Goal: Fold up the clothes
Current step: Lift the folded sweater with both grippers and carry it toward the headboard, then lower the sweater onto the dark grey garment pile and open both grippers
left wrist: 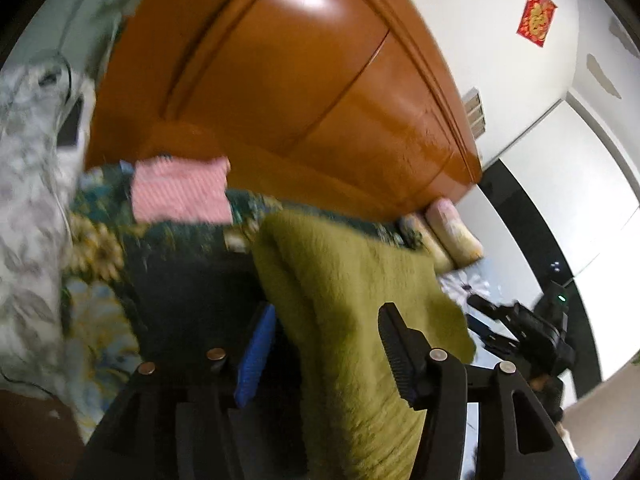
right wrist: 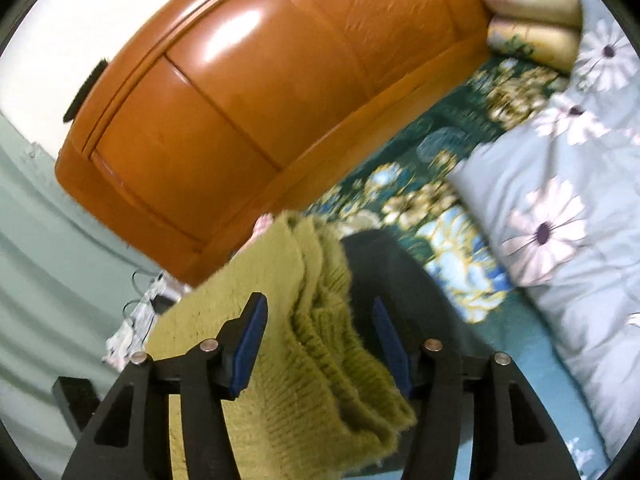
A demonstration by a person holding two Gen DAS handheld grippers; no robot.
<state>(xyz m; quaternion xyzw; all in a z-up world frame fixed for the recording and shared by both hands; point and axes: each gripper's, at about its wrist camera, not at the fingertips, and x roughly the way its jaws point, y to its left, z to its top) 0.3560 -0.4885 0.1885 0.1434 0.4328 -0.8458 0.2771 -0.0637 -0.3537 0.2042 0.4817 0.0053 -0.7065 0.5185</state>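
Green sweater (right wrist: pixel 320 344) btwn both open grippers, over bed (right wrist: pixel 460 216).

The left black two-finger gripper with blue pads (left wrist: pixel 324 344) is held tilted downward, its jaws parted. The right black two-finger gripper with blue pads (right wrist: pixel 320 340) is angled down more steeply, its jaws parted too.

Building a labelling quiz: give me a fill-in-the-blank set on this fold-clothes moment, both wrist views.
1. The fuzzy knit between the right gripper fingers is ____ in colour.
2. The folded cloth lying on the bed has pink and white ____.
3. The board at the head of the bed is made of ____.
4. The grey quilt is printed with ____.

Missing words: green; stripes; wood; flowers
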